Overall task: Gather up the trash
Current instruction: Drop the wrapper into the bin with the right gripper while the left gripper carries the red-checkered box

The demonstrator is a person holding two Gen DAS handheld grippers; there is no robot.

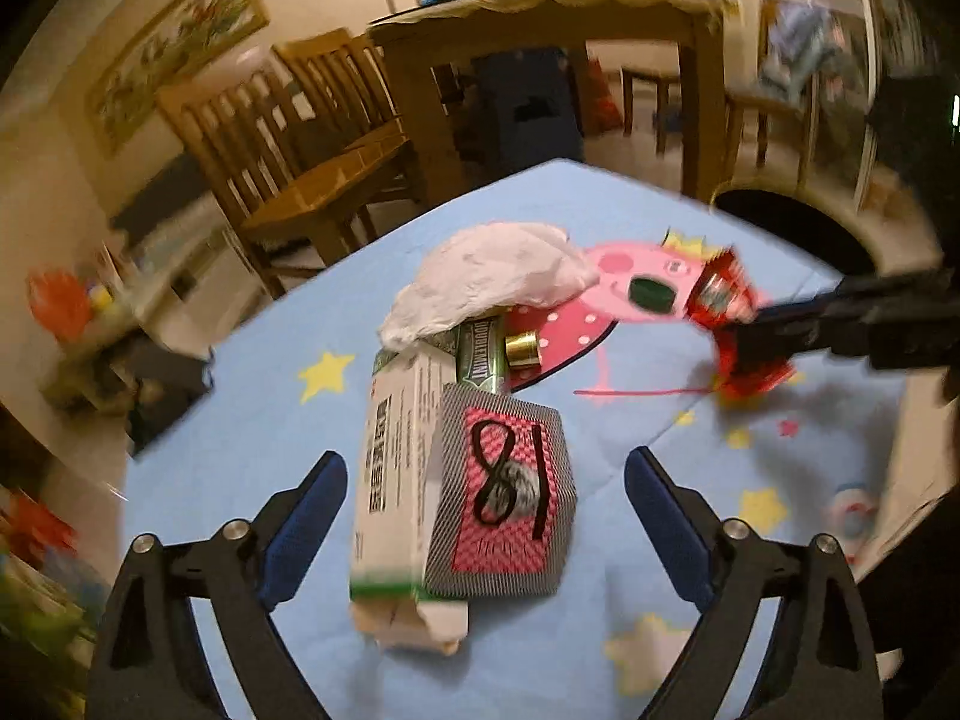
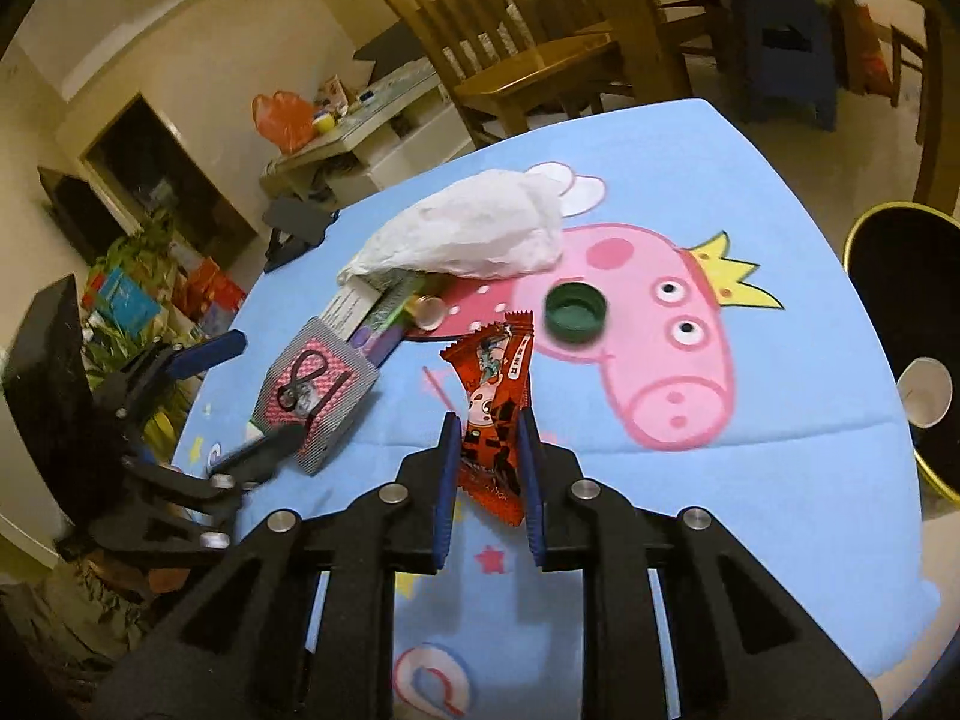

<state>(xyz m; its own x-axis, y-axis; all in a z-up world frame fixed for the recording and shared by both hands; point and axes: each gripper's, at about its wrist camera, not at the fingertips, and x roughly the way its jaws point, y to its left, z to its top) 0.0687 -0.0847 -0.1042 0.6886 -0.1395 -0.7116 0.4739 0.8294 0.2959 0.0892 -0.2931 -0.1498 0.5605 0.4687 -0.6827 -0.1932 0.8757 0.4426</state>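
A red snack wrapper (image 2: pixel 495 414) is clamped upright between the closed jaws of the right gripper (image 2: pixel 489 468), above a blue cartoon-pig tablecloth (image 2: pixel 690 192). The left gripper (image 1: pixel 486 516) is held spread wide around a patterned box (image 1: pixel 504 492). Wooden chairs (image 2: pixel 528 30) and a black bin (image 2: pixel 912 324) are seen beside the table.

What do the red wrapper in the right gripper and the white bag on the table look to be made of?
Red wrapper: likely glossy plastic film, printed, with serrated crimped ends. White bag: apparently thin matte plastic, crumpled in soft wrinkles. The right gripper pinches the wrapper.
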